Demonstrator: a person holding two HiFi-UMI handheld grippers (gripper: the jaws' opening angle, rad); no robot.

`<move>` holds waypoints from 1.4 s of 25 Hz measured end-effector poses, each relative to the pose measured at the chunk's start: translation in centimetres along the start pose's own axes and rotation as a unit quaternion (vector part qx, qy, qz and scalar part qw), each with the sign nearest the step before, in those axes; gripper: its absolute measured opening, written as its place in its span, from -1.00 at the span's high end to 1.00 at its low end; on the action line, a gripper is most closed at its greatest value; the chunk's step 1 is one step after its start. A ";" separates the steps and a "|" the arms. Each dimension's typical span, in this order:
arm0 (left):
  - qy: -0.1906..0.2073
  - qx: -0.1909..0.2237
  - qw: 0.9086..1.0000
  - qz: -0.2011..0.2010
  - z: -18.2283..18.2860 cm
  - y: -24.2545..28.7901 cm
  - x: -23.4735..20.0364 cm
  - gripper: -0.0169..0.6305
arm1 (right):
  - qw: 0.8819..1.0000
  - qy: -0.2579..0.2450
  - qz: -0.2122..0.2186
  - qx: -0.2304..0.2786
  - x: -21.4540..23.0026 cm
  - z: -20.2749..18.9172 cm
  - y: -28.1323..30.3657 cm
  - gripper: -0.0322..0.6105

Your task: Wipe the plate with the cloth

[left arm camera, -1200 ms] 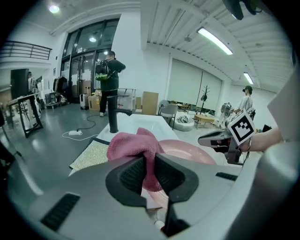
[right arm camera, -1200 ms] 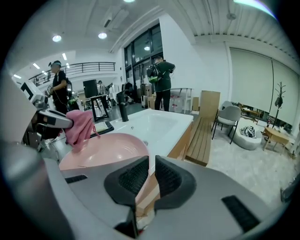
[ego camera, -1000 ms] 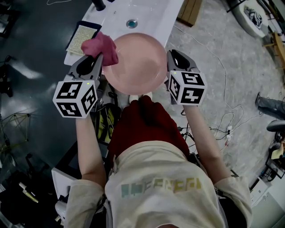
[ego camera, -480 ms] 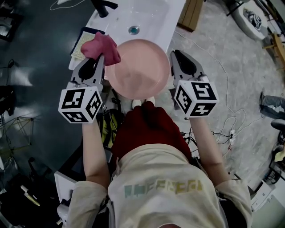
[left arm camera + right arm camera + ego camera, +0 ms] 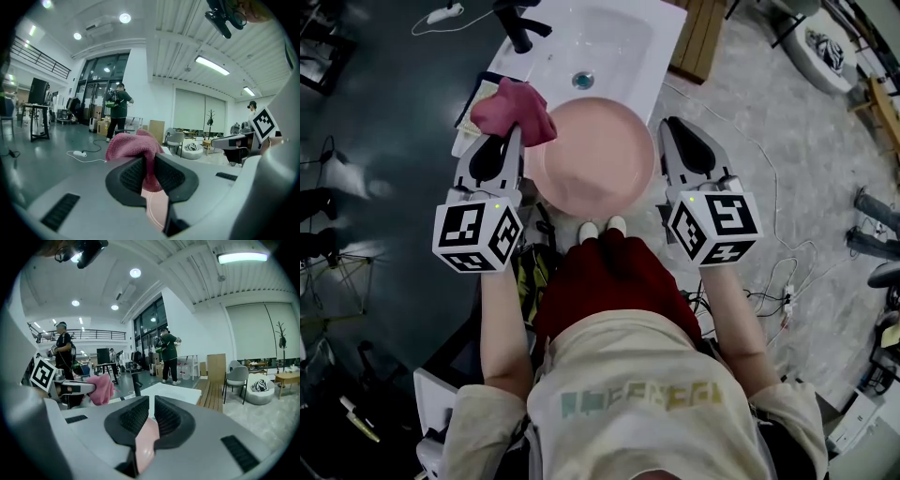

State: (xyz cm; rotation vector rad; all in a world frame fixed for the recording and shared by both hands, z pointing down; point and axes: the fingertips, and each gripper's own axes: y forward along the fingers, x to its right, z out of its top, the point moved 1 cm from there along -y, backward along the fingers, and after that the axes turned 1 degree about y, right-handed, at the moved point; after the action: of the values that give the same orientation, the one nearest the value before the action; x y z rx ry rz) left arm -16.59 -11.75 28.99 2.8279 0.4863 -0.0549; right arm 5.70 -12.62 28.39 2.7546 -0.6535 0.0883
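A round pink plate (image 5: 592, 155) hangs in the air in front of the person, just short of a white sink. My right gripper (image 5: 667, 141) is shut on the plate's right rim; in the right gripper view the pink rim (image 5: 146, 439) sits clamped between the jaws. My left gripper (image 5: 512, 133) is shut on a crumpled pink-red cloth (image 5: 512, 111), which lies against the plate's upper left edge. In the left gripper view the cloth (image 5: 135, 146) bulges out above the jaws, with a bit of the plate (image 5: 157, 213) below them.
The white sink (image 5: 598, 42) with a round drain (image 5: 583, 81) and a black tap (image 5: 517, 28) lies beyond the plate. A yellow sponge pad (image 5: 480, 101) sits at the sink's left. Cables (image 5: 769, 272) trail over the floor on the right. People stand far off.
Both grippers, the plate and the cloth have kept their hold and sit slightly lower in the head view. More of the sink shows beyond them.
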 end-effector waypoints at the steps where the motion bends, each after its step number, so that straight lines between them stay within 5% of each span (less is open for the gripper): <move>1: 0.001 0.004 1.000 0.000 0.1 -0.3 0.0 0.76 | 1.000 -0.001 0.001 0.004 -0.3 0.2 -0.2 0.71; 18: 0.019 0.037 0.999 -0.024 0.5 -5.5 1.5 0.76 | 0.998 -0.022 -0.009 0.054 -4.2 1.1 -5.3 0.72; 35: 0.012 0.065 0.998 0.024 0.5 -11.3 5.5 0.76 | 0.996 -0.027 0.032 0.083 -4.5 1.4 -11.3 0.78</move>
State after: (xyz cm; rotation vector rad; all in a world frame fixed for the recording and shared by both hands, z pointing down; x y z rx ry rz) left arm -15.14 0.14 25.09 2.9694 0.4348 -0.0448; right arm 6.69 -1.51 23.31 2.9034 -0.7825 0.0863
